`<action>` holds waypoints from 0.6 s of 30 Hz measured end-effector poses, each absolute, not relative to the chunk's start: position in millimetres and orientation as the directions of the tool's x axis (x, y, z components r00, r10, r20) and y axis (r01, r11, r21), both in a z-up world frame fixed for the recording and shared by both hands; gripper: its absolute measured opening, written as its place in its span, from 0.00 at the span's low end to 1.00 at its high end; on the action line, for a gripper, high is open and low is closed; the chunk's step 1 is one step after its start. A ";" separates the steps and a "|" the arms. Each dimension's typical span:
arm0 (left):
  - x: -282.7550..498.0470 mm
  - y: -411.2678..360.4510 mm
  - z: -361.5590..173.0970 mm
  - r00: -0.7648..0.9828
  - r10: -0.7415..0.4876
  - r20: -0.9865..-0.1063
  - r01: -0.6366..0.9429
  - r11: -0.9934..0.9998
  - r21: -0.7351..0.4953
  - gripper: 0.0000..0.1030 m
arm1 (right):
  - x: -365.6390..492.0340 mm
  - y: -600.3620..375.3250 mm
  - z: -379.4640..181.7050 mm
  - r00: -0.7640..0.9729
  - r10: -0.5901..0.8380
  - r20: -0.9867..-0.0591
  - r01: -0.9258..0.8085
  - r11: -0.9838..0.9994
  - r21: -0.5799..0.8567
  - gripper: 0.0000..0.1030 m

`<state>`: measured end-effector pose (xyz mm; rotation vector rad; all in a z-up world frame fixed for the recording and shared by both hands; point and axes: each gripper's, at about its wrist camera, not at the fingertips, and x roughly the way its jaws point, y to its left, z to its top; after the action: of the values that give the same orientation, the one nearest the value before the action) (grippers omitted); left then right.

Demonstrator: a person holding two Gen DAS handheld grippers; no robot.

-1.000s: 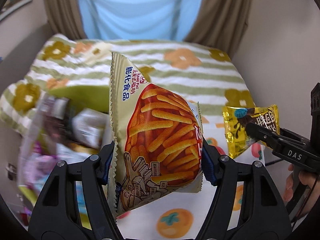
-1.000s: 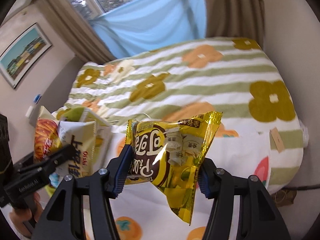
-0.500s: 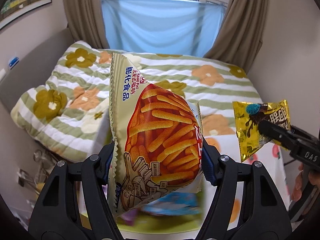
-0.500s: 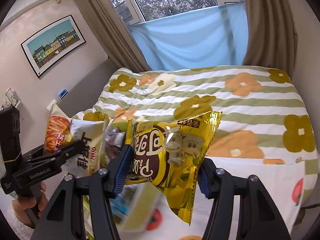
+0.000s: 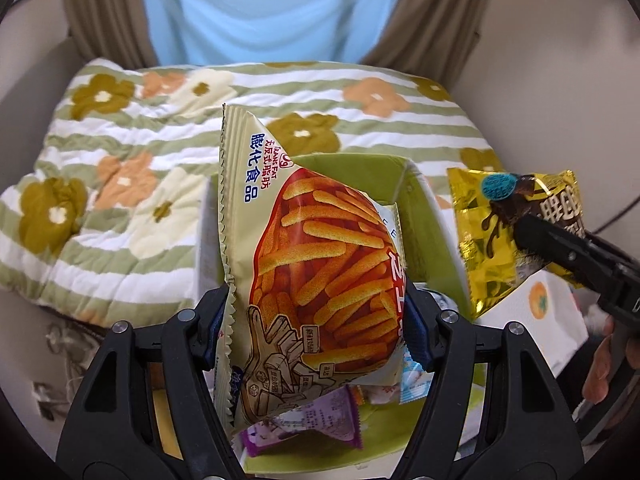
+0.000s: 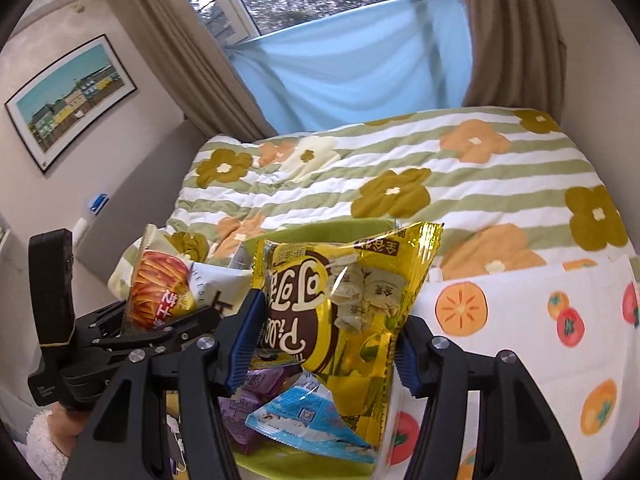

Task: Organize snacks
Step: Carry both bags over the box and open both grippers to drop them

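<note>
Left gripper (image 5: 316, 320): closed on the cream snack bag, blue pads pressing both of its sides; it fills the lower middle of the left wrist view.
Cream snack bag (image 5: 320, 264): puffed pouch with a serrated edge, standing tall between the fingers; a red panel pictures orange corn sticks, dark blue Chinese characters sit near the top, and a line drawing of blocks sits at the bottom. In the right wrist view it shows at the left middle (image 6: 160, 292).
Right gripper (image 6: 326, 344): clamped on the gold snack bag, blue pads at both edges; seen from the left wrist view it enters from the right edge as a black finger across the foil.
Gold snack bag (image 6: 352, 304): shiny yellow foil with a brown oval bearing white characters and a clear window showing wrapped sweets; it hangs in the centre of the right wrist view, lower corner drooping. In the left wrist view it is at the right middle (image 5: 492, 248).
Green box (image 5: 348, 168): open, lime-green walls, directly beneath both held bags.
Box contents: a purple packet (image 5: 316, 420) and a light blue packet (image 6: 304, 416) lie inside, under the bags.
Surface: the box sits on a striped floral quilt (image 6: 400, 168); a white cloth with orange fruit print (image 6: 520, 320) lies to the right.
Person: a hand (image 6: 60, 420) in a fluffy white sleeve grips the left handle at lower left.
</note>
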<state>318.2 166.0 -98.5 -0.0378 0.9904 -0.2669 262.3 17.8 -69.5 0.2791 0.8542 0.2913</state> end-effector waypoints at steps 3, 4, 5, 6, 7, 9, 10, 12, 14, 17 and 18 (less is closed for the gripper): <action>323.6 165.2 -99.2 0.518 -0.273 -0.811 0.237 0.956 -0.171 0.85 | 260.4 19.5 -69.2 0.624 0.330 -0.708 -0.113 0.935 0.337 0.53; 325.1 163.4 -101.0 0.515 -0.265 -0.815 0.240 0.958 -0.160 0.97 | 261.6 18.1 -69.3 0.625 0.323 -0.710 -0.105 0.937 0.334 0.53; 326.3 163.6 -103.9 0.522 -0.238 -0.819 0.232 0.964 -0.133 1.00 | 262.0 16.2 -69.4 0.627 0.318 -0.711 -0.095 0.937 0.336 0.53; 326.7 165.0 -106.5 0.528 -0.214 -0.822 0.220 0.969 -0.111 1.00 | 262.8 14.6 -70.0 0.627 0.317 -0.712 -0.090 0.937 0.338 0.53; 326.4 167.0 -109.7 0.524 -0.186 -0.831 0.207 0.974 -0.088 1.00 | 265.4 12.6 -71.3 0.626 0.316 -0.713 -0.088 0.937 0.339 0.53; 324.7 174.3 -114.7 0.517 -0.155 -0.842 0.182 0.981 -0.069 1.00 | 267.8 13.2 -73.7 0.625 0.316 -0.714 -0.089 0.937 0.337 0.53; 322.8 177.3 -114.5 0.519 -0.155 -0.841 0.174 0.982 -0.074 1.00 | 270.8 12.2 -76.2 0.621 0.320 -0.716 -0.091 0.936 0.340 0.53; 318.5 183.1 -112.8 0.522 -0.151 -0.840 0.167 0.983 -0.073 1.00 | 272.9 13.3 -80.2 0.616 0.325 -0.717 -0.088 0.933 0.348 0.53; 315.7 184.8 -109.4 0.533 -0.121 -0.838 0.155 0.987 -0.044 1.00 | 277.7 11.9 -83.9 0.612 0.328 -0.720 -0.085 0.932 0.352 0.53; 311.5 187.3 -101.3 0.554 -0.102 -0.826 0.135 0.990 -0.031 1.00 | 284.1 12.8 -84.7 0.609 0.318 -0.727 -0.092 0.938 0.333 0.53; 310.6 188.1 -98.5 0.559 -0.103 -0.822 0.129 0.991 -0.037 1.00 | 287.0 12.6 -84.8 0.608 0.315 -0.728 -0.096 0.940 0.327 0.53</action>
<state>310.6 188.1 -98.5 0.0288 0.9675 -0.1371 287.0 12.6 -84.8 0.2667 0.8880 0.2410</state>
